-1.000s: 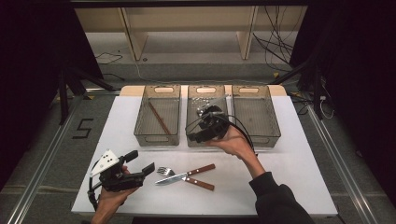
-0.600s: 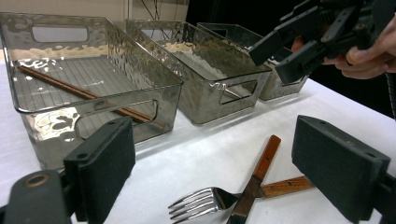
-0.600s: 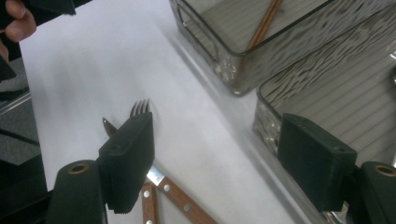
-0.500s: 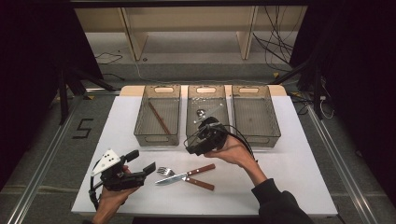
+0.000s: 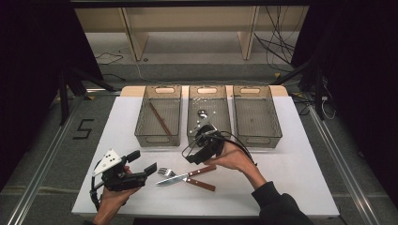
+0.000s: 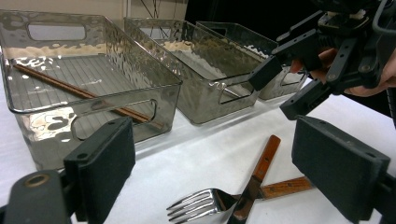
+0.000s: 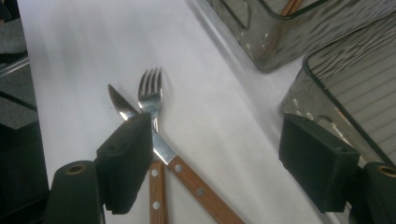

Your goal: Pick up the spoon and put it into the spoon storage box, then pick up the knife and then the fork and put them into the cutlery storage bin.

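Fork [image 5: 167,172] and knife [image 5: 180,177] lie crossed on the white table [image 5: 300,168], just in front of the middle bin [image 5: 209,112], which sits between two other bins; the left bin [image 5: 158,115] holds a brown stick [image 5: 160,119]. Right gripper [image 5: 195,158] hangs just above the crossed handles, jaws wide apart after opening a bit more, nothing between them. Left gripper [image 5: 144,162] rests near the fork's prongs, jaws apart too.

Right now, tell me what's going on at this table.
A person is working with a gripper in each hand. The right gripper, fingers open and empty, hangs just above a crossed fork and knife on the white table. The left gripper waits open nearby. Of three grey bins, the left bin holds chopsticks and the middle bin a spoon.
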Demonstrator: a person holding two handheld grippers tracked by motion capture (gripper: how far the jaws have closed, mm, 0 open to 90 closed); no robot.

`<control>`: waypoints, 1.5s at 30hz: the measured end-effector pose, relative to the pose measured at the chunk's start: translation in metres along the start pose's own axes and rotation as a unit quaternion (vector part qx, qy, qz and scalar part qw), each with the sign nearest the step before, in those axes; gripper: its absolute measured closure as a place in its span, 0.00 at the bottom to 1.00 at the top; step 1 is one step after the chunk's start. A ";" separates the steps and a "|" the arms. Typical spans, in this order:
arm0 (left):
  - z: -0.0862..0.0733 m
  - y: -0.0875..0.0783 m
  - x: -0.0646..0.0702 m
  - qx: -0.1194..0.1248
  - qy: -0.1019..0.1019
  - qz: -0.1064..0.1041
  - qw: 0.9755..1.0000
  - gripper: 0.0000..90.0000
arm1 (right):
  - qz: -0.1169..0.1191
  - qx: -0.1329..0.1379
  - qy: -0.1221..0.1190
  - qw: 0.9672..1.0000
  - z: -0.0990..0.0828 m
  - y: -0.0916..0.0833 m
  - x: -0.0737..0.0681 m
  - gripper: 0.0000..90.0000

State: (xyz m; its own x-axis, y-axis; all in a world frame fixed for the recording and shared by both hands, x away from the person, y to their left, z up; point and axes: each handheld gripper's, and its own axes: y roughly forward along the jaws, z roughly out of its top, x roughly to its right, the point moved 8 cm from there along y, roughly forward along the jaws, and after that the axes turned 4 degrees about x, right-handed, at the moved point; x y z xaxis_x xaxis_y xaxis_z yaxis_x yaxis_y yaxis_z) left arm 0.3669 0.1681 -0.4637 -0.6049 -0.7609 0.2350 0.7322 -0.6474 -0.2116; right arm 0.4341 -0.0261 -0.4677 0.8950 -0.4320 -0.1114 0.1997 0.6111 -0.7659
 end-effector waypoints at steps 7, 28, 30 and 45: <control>0.000 0.000 0.000 0.000 -0.001 -0.001 1.000 0.15 | 0.000 -0.015 -0.007 1.000 -0.005 0.005 -0.005 0.28; 0.001 0.001 0.001 0.001 0.001 0.000 1.000 0.15 | -0.013 -0.075 -0.050 0.996 -0.021 0.021 -0.003 0.36; 0.001 0.001 0.001 0.001 0.002 0.000 1.000 0.15 | -0.011 -0.086 -0.063 0.994 -0.024 0.023 -0.002 0.38; 0.000 -0.001 0.001 0.000 0.005 -0.003 1.000 0.15 | -0.003 -0.156 -0.105 0.982 -0.040 0.041 -0.008 0.48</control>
State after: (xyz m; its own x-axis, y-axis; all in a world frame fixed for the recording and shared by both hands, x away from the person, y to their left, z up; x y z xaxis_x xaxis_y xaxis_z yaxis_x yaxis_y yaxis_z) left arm 0.3658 0.1678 -0.4629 -0.6126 -0.7575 0.2259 0.7285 -0.6519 -0.2105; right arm 0.4187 -0.0243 -0.5238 0.9633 -0.2684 0.0011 0.1019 0.3618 -0.9267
